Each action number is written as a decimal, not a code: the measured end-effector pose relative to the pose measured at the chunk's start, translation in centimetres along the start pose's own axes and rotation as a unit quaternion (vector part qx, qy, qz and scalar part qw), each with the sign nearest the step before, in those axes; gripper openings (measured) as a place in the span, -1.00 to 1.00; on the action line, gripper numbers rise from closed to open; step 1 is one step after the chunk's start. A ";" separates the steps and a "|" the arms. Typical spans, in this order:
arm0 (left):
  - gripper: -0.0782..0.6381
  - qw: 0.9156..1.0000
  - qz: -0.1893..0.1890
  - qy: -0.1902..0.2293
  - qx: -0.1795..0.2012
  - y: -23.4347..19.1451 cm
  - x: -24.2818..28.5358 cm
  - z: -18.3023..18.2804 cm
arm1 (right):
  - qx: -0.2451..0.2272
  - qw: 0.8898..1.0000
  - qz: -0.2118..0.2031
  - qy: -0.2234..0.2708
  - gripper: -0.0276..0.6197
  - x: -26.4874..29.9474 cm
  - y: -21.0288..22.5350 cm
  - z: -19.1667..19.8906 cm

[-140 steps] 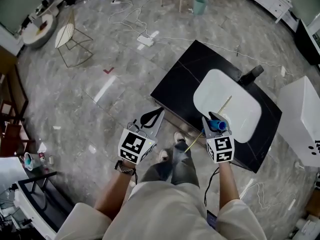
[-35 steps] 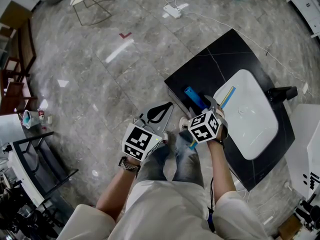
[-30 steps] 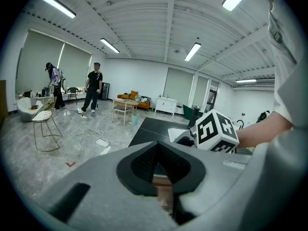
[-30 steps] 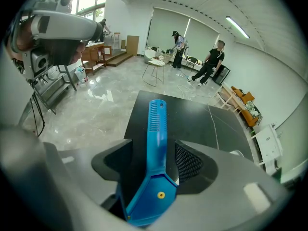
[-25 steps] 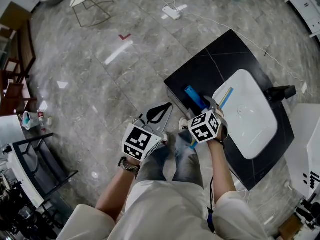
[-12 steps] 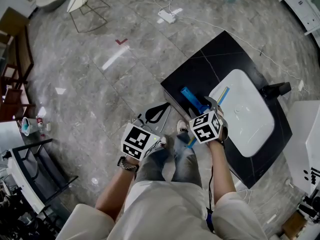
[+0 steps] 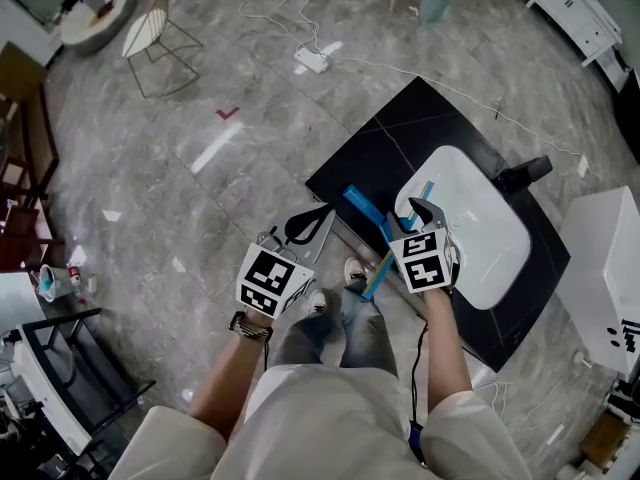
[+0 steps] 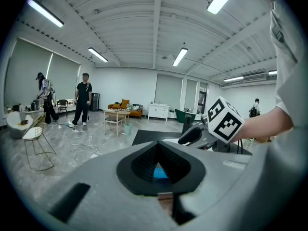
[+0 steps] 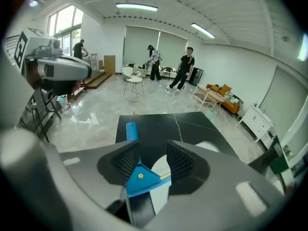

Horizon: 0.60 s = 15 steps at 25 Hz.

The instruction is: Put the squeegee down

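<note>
**Exit clean: squeegee (image 7: 360, 205) is down**

The squeegee lies on the black counter (image 7: 400, 133), handle pointing away from you, blade across the corner of the white basin (image 7: 480, 238). The near end of the blade looks to poke past the counter's front edge.

Your R gripper (image 7: 419, 210) hangs just above the head. Its jaws are apart and closing, w/ nothing pinched. In the right gripper view the blue head shows in the gap below the pads, no contact that I can see. L gripper (image 7: 306, 228) is off to the side over the floor (image 7: 200, 118), tips together, empty.

The step looks about done, so it's all in the exit:
- Go straight up, no sideways swing. One pad sits v. close to the head, and a nudge could pivot it on the edge and tip it off.
- Hold off closing further till you're clear.
- If the overhang looks dicey, open wide, re-grip at the head and slide it further onto the counter.
- Leave L where it is.
</note>
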<state>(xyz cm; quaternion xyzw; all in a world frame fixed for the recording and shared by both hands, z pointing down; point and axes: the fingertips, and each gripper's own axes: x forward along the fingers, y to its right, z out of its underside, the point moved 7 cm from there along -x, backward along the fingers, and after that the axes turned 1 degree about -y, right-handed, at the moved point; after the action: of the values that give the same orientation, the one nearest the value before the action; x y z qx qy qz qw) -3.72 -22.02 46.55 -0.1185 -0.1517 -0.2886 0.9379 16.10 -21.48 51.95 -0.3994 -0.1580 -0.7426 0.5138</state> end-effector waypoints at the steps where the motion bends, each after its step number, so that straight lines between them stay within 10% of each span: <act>1: -0.78 1.000 0.000 0.004 0.002 -0.1 -0.1 -0.4 | 0.011 1.000 0.010 0.010 -0.40 -0.8 0.4 -0.1; 9: -0.78 0.999 0.004 0.038 0.033 -0.6 -1.7 -5.1 | 0.106 0.984 0.079 0.117 -0.89 -8.3 3.2 -2.2; 15: -0.78 0.995 0.004 0.064 0.082 0.4 -3.0 -9.1 | 0.123 0.971 0.112 0.170 -0.90 -14.4 4.4 -3.5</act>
<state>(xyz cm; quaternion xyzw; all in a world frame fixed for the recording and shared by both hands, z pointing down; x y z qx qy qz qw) -3.93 -22.99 37.03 -0.0229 -0.1144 -0.2783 0.9534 20.70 -16.41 38.10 -0.2164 -0.1125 -0.7123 0.6581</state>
